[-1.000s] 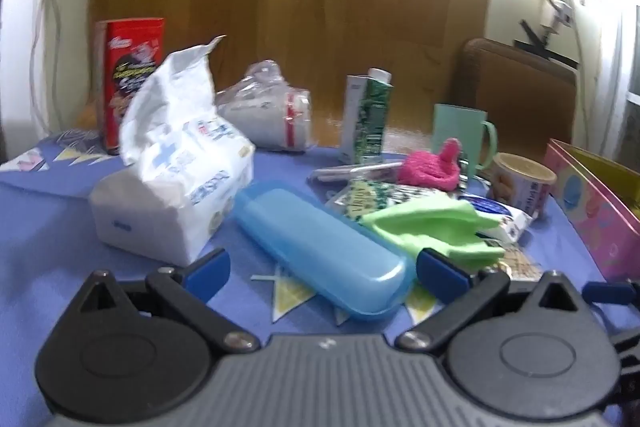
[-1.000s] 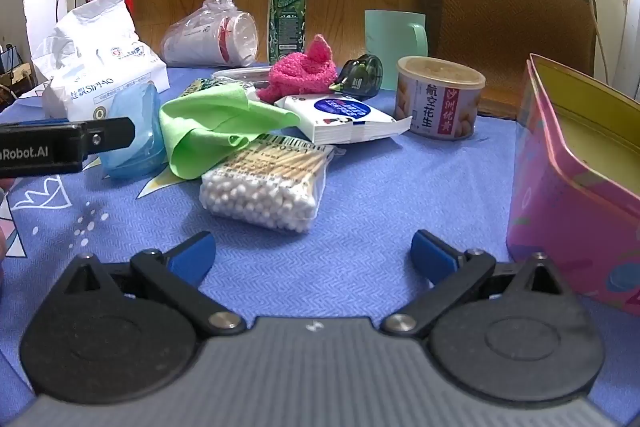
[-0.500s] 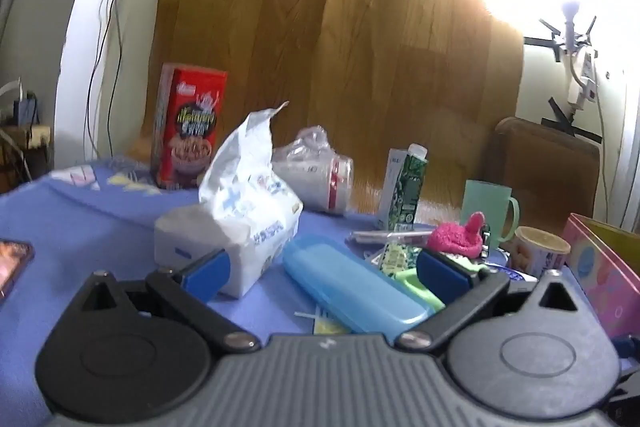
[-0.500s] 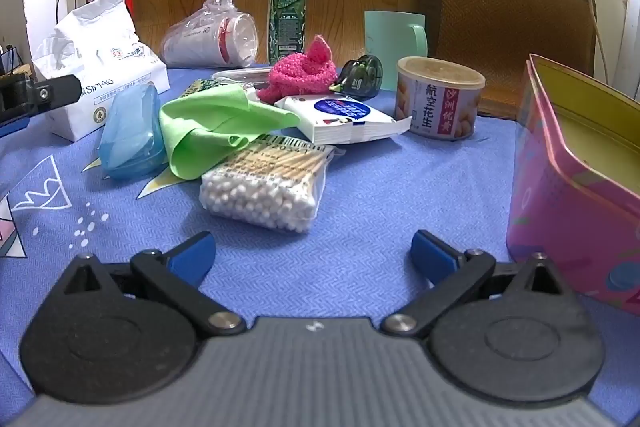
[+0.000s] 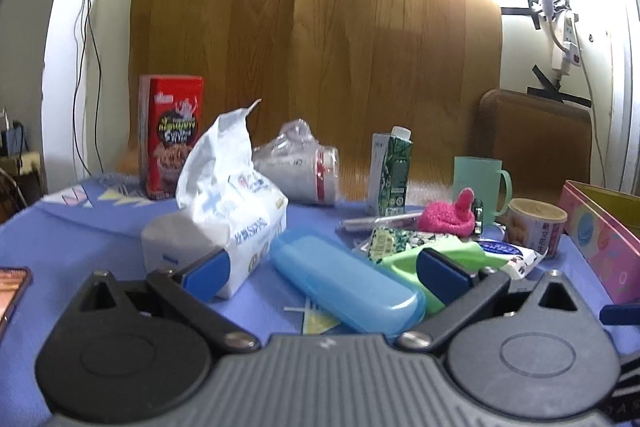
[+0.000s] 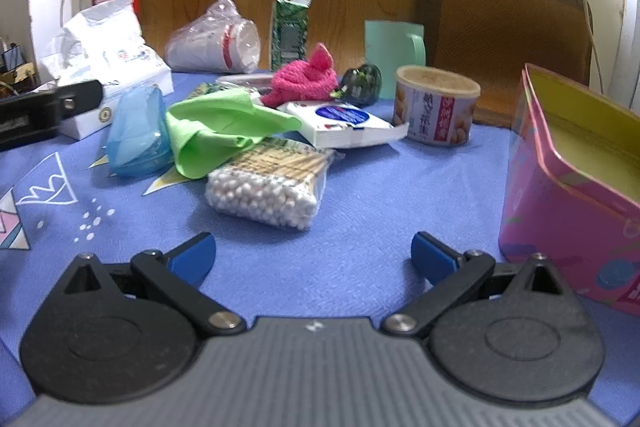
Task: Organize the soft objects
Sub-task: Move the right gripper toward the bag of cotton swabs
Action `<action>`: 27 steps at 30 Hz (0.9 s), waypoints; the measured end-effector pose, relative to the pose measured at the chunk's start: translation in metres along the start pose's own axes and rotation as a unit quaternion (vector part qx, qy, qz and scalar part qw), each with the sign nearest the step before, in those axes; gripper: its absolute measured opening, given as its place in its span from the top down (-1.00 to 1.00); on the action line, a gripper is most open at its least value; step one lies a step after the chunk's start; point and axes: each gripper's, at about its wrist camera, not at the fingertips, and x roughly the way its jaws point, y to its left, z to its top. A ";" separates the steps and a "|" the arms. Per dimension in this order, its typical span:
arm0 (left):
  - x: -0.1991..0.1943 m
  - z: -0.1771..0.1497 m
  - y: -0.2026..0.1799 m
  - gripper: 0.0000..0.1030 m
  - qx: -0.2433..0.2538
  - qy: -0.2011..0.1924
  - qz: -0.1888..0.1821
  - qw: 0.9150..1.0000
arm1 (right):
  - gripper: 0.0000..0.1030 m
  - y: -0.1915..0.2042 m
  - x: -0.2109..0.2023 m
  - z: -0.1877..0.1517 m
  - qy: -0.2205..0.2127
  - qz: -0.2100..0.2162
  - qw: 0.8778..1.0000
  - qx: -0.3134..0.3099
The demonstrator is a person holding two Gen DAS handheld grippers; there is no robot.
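Both grippers, left [image 5: 324,273] and right [image 6: 314,259], are held wide open w/ nothing gripped. The green cloth [image 6: 216,131] at frame centre is draped over the cotton-swab bag [image 6: 268,183] and touches the blue case [image 6: 138,131]. Those could be dragged along if it's pulled carelessly.

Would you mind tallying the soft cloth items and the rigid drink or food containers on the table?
Cloths: 2, green cloth and pink cloth.
Containers: 4, carton, mug, can, red box.
Total: 6.
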 end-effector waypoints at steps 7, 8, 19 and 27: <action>0.001 0.001 0.002 -0.99 -0.003 0.018 -0.019 1.000 | -1.00 0.002 -0.015 -0.001 -0.055 -0.005 0.998 -0.012; 0.003 0.002 0.004 -0.99 -0.007 0.024 -0.021 0.999 | -1.00 0.002 -0.017 -0.001 -0.061 -0.005 0.998 -0.011; 0.024 0.005 0.038 -0.99 -0.099 0.096 -0.046 0.989 | -0.72 0.002 -0.019 0.009 -0.089 0.013 0.996 0.001; 0.022 0.005 0.039 -0.99 -0.107 0.092 -0.048 0.989 | -0.63 0.000 0.017 0.024 -0.024 0.049 0.998 0.015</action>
